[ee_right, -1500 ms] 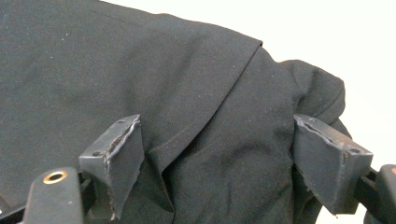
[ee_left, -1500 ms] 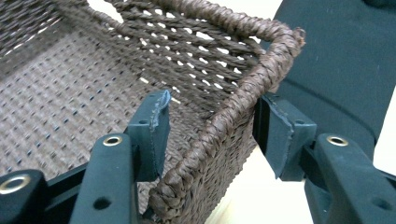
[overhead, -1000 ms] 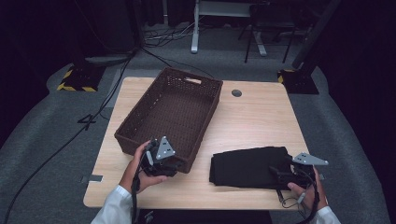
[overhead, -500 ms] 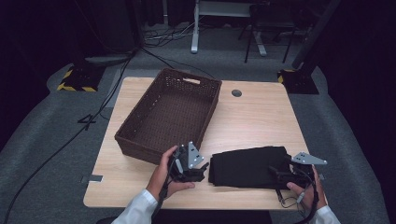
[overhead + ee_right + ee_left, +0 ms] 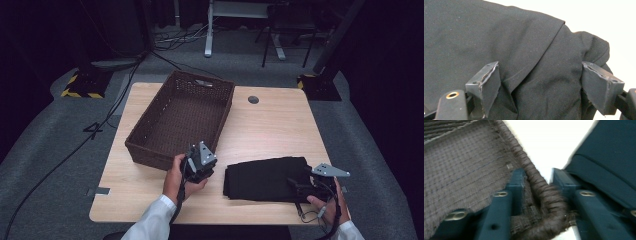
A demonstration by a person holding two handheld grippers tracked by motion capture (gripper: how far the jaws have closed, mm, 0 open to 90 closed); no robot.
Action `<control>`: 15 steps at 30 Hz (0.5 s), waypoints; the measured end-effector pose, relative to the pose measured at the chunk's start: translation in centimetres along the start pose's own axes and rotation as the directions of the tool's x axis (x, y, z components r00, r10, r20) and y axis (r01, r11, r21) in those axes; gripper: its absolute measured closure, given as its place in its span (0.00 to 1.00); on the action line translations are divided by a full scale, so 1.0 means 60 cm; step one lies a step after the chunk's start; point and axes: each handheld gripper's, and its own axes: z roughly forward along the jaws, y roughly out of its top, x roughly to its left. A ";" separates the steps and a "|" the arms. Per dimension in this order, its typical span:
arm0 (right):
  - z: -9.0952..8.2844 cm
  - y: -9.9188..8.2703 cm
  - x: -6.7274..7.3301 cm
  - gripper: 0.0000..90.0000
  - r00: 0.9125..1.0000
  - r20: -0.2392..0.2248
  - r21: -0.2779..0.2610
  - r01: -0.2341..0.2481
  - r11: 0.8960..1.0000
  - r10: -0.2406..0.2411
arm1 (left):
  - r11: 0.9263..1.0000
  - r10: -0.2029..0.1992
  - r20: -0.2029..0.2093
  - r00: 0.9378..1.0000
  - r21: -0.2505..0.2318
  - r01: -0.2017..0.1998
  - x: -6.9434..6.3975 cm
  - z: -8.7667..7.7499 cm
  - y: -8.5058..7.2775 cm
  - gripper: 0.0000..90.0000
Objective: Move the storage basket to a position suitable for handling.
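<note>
A dark brown wicker basket (image 5: 150, 131) stands on the left half of the table. A folded black cloth (image 5: 265, 177) lies front right. My left gripper (image 5: 201, 161) is at the basket's near right corner. In the left gripper view it (image 5: 537, 181) is open and straddles the basket's rim (image 5: 534, 173), one jaw inside the wall and one outside, with the cloth (image 5: 609, 157) just beyond. My right gripper (image 5: 306, 186) is at the cloth's right end. In its own view the gripper (image 5: 540, 82) is wide open, with a bunched fold of cloth (image 5: 529, 50) between the jaws.
The light wooden table (image 5: 275, 125) has a round cable hole (image 5: 253, 99) behind the cloth. The table's front edge runs just below both hands. Cables and desk legs lie on the grey floor beyond the table.
My left gripper has moved right along the basket's front wall to its near right corner, beside the cloth. The right gripper, the cloth and the basket have stayed put.
</note>
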 end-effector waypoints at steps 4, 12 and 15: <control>0.002 0.001 0.003 0.22 1.000 -0.013 -0.002 0.010 1.000 -0.010 | 0.999 0.034 0.043 0.999 -0.003 -0.034 0.013 0.009 0.007 0.78; 0.012 0.009 0.021 0.22 0.999 -0.034 0.002 0.029 1.000 -0.029 | 0.983 0.181 0.181 0.967 -0.062 -0.172 0.037 0.023 0.011 0.78; 0.018 0.013 0.033 0.22 0.998 -0.049 0.007 0.038 0.999 -0.038 | 0.963 0.269 0.251 0.930 -0.103 -0.251 0.035 0.023 0.010 0.77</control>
